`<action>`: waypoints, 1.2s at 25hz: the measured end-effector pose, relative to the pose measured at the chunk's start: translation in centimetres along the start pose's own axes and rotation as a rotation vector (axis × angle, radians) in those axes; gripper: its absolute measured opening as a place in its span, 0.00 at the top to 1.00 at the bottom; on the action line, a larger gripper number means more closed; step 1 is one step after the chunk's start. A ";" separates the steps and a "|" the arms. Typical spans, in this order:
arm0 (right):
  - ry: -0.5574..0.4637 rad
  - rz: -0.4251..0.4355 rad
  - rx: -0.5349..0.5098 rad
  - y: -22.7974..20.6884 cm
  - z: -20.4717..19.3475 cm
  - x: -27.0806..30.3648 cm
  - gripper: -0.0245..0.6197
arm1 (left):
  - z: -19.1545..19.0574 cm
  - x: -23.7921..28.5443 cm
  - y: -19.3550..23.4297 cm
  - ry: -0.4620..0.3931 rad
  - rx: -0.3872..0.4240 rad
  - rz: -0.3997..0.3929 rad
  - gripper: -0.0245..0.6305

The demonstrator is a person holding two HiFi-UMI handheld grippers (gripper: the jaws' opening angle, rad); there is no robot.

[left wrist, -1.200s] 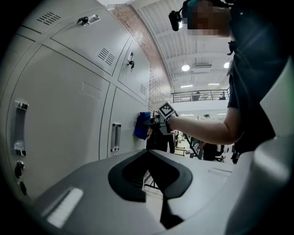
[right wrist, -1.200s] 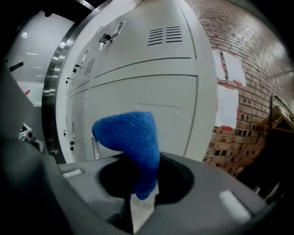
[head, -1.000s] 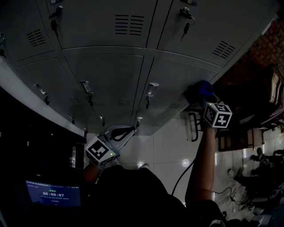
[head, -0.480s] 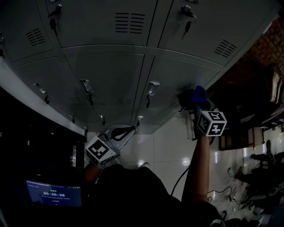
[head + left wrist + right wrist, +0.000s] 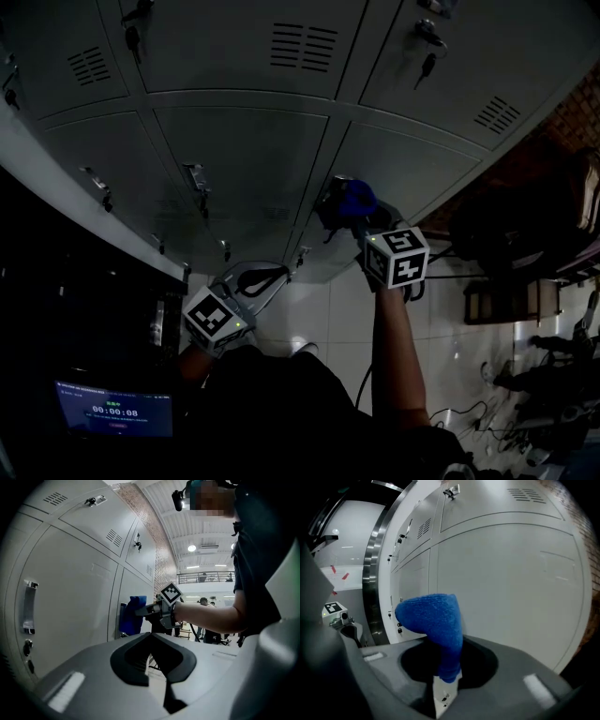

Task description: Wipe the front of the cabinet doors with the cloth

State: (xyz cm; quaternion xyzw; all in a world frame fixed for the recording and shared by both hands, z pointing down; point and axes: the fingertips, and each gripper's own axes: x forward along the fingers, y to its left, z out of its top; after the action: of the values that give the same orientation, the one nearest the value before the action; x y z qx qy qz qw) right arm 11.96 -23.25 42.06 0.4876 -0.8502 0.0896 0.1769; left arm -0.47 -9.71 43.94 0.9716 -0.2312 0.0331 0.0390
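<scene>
Grey metal cabinet doors fill the top of the head view. My right gripper is shut on a blue cloth, which is pressed against a lower door near its left edge. In the right gripper view the blue cloth sticks up from between the jaws of the right gripper, close beside the door front. My left gripper hangs low near the body, away from the doors. In its own view the left gripper is shut and holds nothing, and the cloth shows farther along the lockers.
Handles and hanging keys stick out from the door fronts. A screen with a timer glows at the lower left. White floor tiles lie below, with dark furniture and cables at the right.
My right gripper has carried the cloth leftward across the lower door, from its right edge to near its left edge. The left gripper has stayed put.
</scene>
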 end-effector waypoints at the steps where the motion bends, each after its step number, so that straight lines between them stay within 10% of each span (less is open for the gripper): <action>1: 0.002 0.011 -0.004 0.5 0.2 0.6 0.84 | -0.1 -0.3 0.3 0.001 -0.001 0.008 0.95; 14: 0.041 0.014 -0.026 0.6 -0.2 2.6 0.84 | -0.4 -1.3 1.8 0.003 -0.016 0.033 0.95; 30: 0.080 -0.217 0.078 -11.7 -4.1 -4.4 0.84 | -0.1 2.6 -0.1 0.011 0.001 -0.048 0.95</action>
State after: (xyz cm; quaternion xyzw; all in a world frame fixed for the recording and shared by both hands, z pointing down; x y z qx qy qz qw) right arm 24.95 -24.37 43.93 0.5793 -0.7806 0.1224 0.2003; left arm 1.85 -10.77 44.30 0.9767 -0.2074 0.0376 0.0404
